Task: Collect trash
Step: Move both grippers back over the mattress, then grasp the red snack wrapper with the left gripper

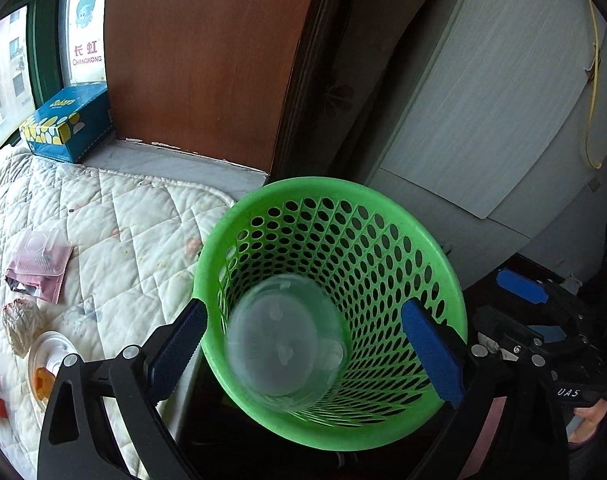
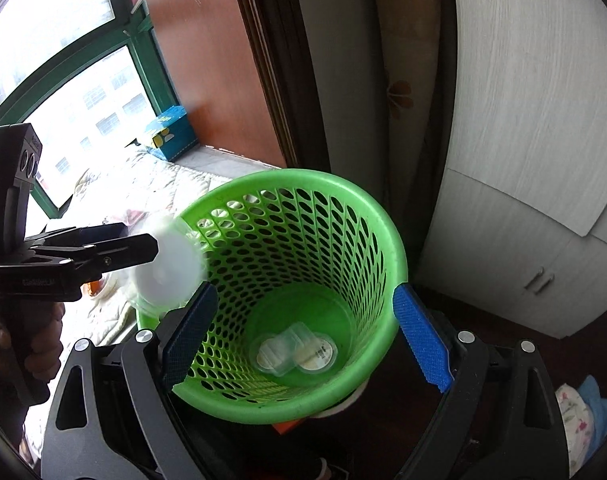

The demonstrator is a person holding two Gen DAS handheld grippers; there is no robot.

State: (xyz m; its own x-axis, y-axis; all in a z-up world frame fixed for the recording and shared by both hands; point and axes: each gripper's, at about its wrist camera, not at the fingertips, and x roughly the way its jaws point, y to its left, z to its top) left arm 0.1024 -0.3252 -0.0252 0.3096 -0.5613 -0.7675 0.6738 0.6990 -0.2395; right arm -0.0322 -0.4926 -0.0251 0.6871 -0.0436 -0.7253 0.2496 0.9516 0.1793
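Observation:
A green perforated basket (image 1: pixel 443 276) stands beside the bed; it also shows in the right wrist view (image 2: pixel 387 236). My left gripper (image 1: pixel 303 344) is open over the basket's rim, and a blurred clear plastic cup (image 1: pixel 283 340) is loose between its fingers, over the basket's mouth. In the right wrist view the cup (image 2: pixel 167 264) is a white blur at the basket's left rim, just off the left gripper's tips. My right gripper (image 2: pixel 303 332) is open and empty above the basket. Clear lidded containers (image 2: pixel 295 352) lie on the basket's bottom.
On the quilted bed (image 1: pixel 123 216) lie a clear plastic box on pink packets (image 1: pixel 39 260), crumpled wrap (image 1: pixel 21 320) and a cup with orange contents (image 1: pixel 47 364). A blue tissue box (image 1: pixel 67 120) sits on the windowsill. A white cabinet (image 2: pixel 523 200) stands to the right.

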